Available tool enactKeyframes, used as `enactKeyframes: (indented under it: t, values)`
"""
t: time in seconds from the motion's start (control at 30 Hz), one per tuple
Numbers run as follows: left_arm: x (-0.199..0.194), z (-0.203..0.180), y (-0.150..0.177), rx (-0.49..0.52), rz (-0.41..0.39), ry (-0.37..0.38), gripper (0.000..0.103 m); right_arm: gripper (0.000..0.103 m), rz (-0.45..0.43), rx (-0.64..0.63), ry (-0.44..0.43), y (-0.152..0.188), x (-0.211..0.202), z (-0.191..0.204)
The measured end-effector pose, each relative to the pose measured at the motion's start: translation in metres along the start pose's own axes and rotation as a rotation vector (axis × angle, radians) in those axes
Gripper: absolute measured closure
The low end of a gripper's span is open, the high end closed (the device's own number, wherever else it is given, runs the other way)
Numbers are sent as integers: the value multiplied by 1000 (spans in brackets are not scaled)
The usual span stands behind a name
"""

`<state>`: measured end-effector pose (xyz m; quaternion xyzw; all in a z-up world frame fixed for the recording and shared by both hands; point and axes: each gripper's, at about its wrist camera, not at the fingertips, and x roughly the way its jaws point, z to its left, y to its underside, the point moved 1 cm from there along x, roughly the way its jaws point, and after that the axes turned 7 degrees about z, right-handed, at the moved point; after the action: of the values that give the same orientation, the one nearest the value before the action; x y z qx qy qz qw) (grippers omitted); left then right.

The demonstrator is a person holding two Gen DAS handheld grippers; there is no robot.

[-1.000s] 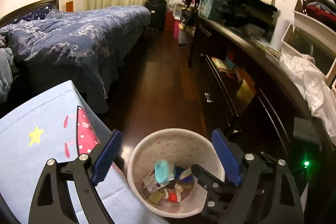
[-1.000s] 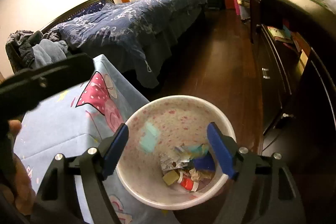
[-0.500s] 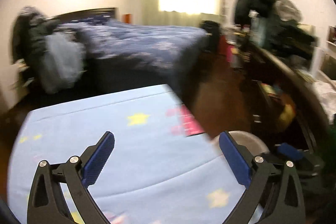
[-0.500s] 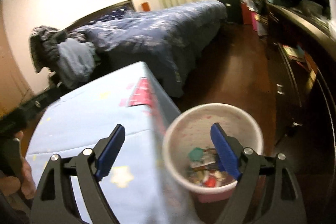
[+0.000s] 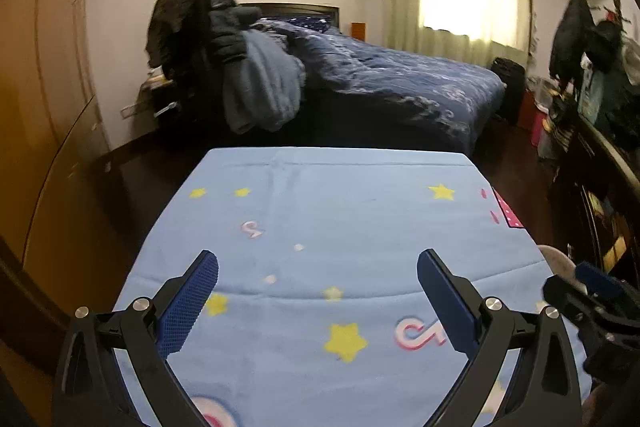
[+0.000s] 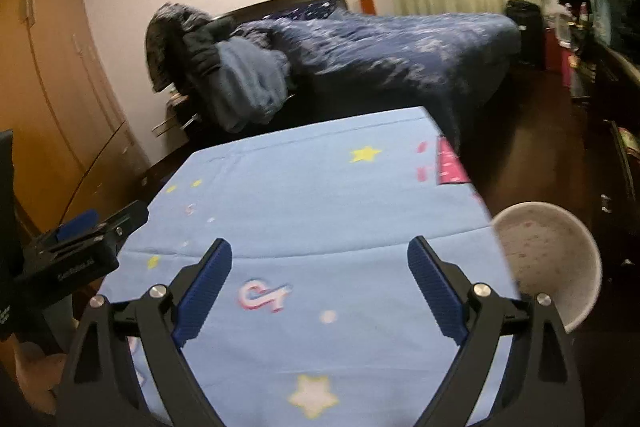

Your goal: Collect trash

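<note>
Beside the blue cloth (image 6: 320,203), off its right edge on the floor, stands the trash bin (image 6: 556,259). Right gripper (image 6: 320,283) hovers over the cloth with jaws opening, nothing between them; left gripper (image 5: 318,301) likewise gapes empty. No trash visible on the cloth; risk: pads snagging fabric.

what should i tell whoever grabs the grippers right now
Left gripper: open, nothing between the fingers, over the blue star-print cloth.
Right gripper: jaws opening, nothing between them, over the same cloth.
Trash bin: on the floor at the cloth's right edge; its contents are hidden from here.
Done: no trash shows on the visible cloth.
Left: look for remaining trash elsewhere; none can be picked out in these views.
</note>
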<state>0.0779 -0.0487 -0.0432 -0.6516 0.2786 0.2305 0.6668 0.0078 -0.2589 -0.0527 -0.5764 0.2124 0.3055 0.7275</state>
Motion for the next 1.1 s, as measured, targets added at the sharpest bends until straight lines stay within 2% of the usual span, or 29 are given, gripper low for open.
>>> enactKeyframes:
  t: [0.13, 0.5, 0.63, 0.7, 0.87, 1.1]
  values:
    - [-9, 17, 8, -31, -6, -5, 4, 13, 15, -30, -4, 2, 3, 21]
    - [-29, 30, 20, -50, -19, 27, 4, 11, 30, -93, -6, 11, 1, 58]
    - [-57, 30, 20, -57, -59, 12, 4, 11, -18, -107, 26, 13, -18, 67]
    - [-69, 29, 20, -58, -87, 4, 4, 7, -57, -109, 44, 13, -34, 71]
    - [-89, 32, 18, -71, -123, -13, 4, 4, -152, -156, 145, 14, -64, 78]
    - [-100, 42, 17, -115, -141, -53, 4, 4, -188, -147, 154, 16, -80, 72]
